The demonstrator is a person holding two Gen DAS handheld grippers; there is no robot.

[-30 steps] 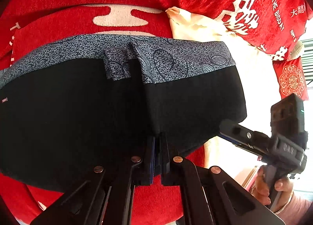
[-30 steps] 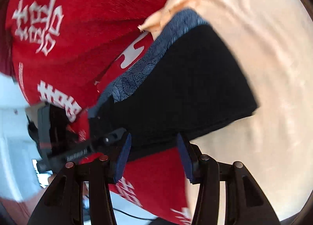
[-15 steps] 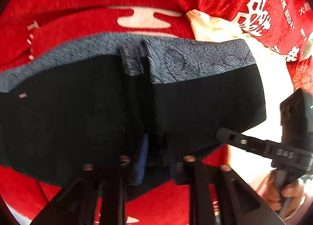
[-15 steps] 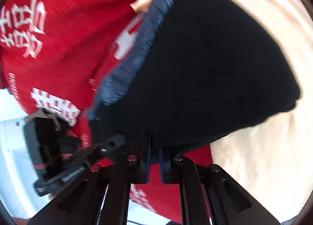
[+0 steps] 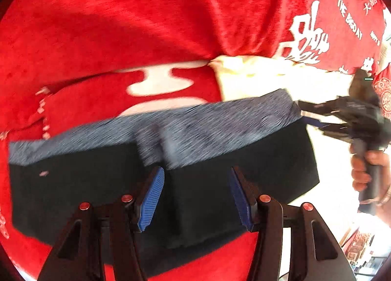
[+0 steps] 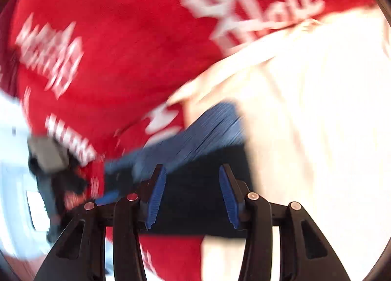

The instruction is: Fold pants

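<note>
The black pants (image 5: pixel 73 195) with a blue-grey patterned waistband (image 5: pixel 220 122) lie folded on the red blanket (image 5: pixel 146 24). My left gripper (image 5: pixel 196 176) hovers over their near part. Its jaws are opening, and the blue pads (image 5: pixel 151 198) stand apart from the cloth, gripping nothing. In the blurred right wrist view the pants (image 6: pixel 190 202) lie below my right gripper (image 6: pixel 192 173), whose jaws are also opening and hold no cloth. The left wrist view shows the right gripper (image 5: pixel 305 113) at the waistband's right end, held by a hand (image 5: pixel 364 171).
A cream cloth (image 5: pixel 256 78) lies to the right of the pants, partly under them, and fills the right side of the right wrist view (image 6: pixel 305 122). Red cushions with white lettering (image 5: pixel 305 36) stand behind. The bed's edge and the room show at far right.
Half a second ago both grippers were shut at the pants' near edge. Both have since let go, opened and drawn away. The pants stay lying on the blanket.
</note>
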